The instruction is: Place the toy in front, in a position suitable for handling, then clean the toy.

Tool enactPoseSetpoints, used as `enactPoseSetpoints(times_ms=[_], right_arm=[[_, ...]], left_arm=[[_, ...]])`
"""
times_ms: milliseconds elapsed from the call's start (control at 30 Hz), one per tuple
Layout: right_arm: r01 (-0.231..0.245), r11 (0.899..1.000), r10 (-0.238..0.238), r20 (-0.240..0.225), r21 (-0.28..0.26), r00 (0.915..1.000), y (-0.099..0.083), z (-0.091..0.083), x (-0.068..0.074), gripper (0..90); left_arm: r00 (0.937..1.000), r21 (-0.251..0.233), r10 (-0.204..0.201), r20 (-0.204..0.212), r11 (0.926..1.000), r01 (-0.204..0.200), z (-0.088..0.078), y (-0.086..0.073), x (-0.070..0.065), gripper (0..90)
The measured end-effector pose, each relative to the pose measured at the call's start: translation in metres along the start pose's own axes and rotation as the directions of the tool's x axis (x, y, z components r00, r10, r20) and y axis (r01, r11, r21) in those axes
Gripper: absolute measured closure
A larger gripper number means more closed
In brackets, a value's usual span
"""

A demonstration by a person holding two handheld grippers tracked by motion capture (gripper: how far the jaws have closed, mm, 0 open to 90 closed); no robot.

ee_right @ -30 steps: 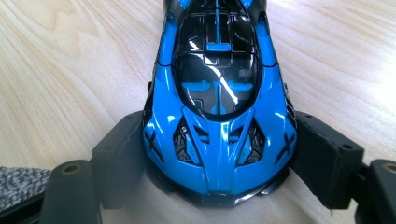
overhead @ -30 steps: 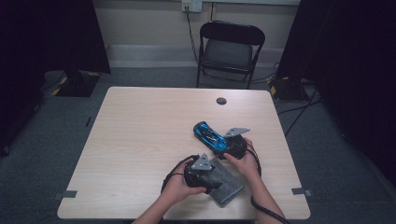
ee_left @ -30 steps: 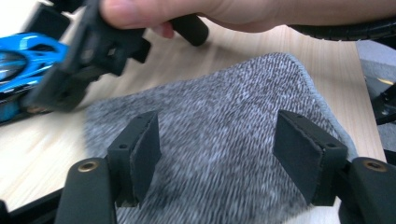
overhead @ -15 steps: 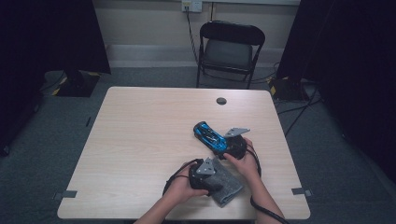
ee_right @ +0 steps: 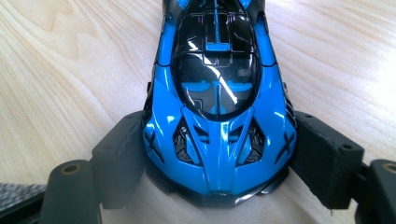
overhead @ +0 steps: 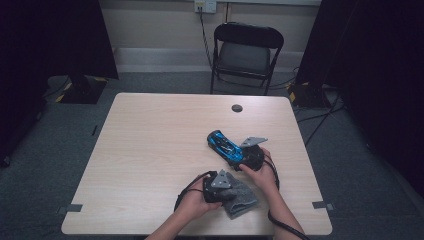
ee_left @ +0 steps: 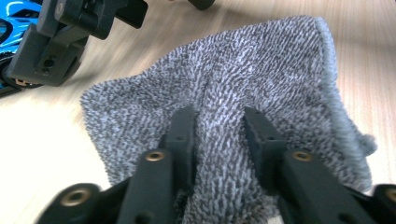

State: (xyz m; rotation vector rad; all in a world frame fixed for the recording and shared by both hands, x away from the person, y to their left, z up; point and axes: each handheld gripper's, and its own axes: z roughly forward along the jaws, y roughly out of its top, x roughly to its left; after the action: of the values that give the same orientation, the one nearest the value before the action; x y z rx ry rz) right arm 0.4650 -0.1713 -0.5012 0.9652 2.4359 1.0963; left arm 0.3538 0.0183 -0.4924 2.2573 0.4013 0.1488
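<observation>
Grey and fuzzy, the cloth (overhead: 239, 199) lies at the near edge of the wooden table (overhead: 150, 150), right in front of the person. The left gripper (ee_left: 219, 133) has just been closing, and its two black jaws now pinch a raised fold of the cloth between them. Just past the cloth, a little to the right, the right gripper (ee_right: 219, 154) has its jaws pressed against both sides of a shiny blue toy car (ee_right: 217, 107), so it grips the car by one end. The car sits flat on the table and points away toward the far side. Farther off, a small dark round thing (overhead: 237, 108) sits near the table's far edge. Behind the table stands a black folding chair (overhead: 247, 52).
</observation>
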Motion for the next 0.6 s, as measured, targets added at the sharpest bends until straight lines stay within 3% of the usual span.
enactPoseSetpoints(times_ms=[100, 167, 267, 333, 500, 567, 600], right_arm=[[0.0, 1.0, 0.0, 0.0, 0.0, 1.0, 0.0, 0.0, 0.0, 23.7], [-0.001, 1.0, 0.001, 0.0, 0.0, 1.0, 0.0, 0.0, 0.0, 23.7], [-0.001, 1.0, 0.001, 0.0, 0.0, 1.0, 0.0, 0.0, 0.0, 23.7], [-0.001, 1.0, 0.001, 0.0, 0.0, 1.0, 0.0, 0.0, 0.0, 23.7], [-0.001, 1.0, 0.001, 0.0, 0.0, 1.0, 0.0, 0.0, 0.0, 23.7], [0.0, 1.0, 0.0, 0.0, 0.0, 1.0, 0.0, 0.0, 0.0, 23.7], [-0.001, 1.0, 0.001, 0.0, 0.0, 1.0, 0.0, 0.0, 0.0, 23.7]], left_arm=[[0.9998, -0.027, -0.02, -0.004, 0.9994, 0.02, -0.002, -0.003, 0.0, 72.8], [0.9997, -0.016, -0.025, -0.006, 0.9996, 0.025, -0.005, -0.002, 0.002, 73.9], [0.9994, -0.009, 0.002, -0.034, 1.0, -0.002, -0.012, -0.002, 0.006, 74.7], [0.9992, -0.013, -0.006, -0.04, 0.9999, 0.006, -0.015, -0.002, 0.008, 74.9], [0.9974, -0.067, -0.054, -0.047, 0.9964, 0.051, -0.032, -0.003, 0.02, 75.2], [0.9937, -0.112, -0.098, -0.054, 0.9894, 0.092, -0.045, -0.001, 0.029, 75.2], [0.9937, -0.112, -0.098, -0.054, 0.9894, 0.092, -0.045, -0.001, 0.029, 75.2]])
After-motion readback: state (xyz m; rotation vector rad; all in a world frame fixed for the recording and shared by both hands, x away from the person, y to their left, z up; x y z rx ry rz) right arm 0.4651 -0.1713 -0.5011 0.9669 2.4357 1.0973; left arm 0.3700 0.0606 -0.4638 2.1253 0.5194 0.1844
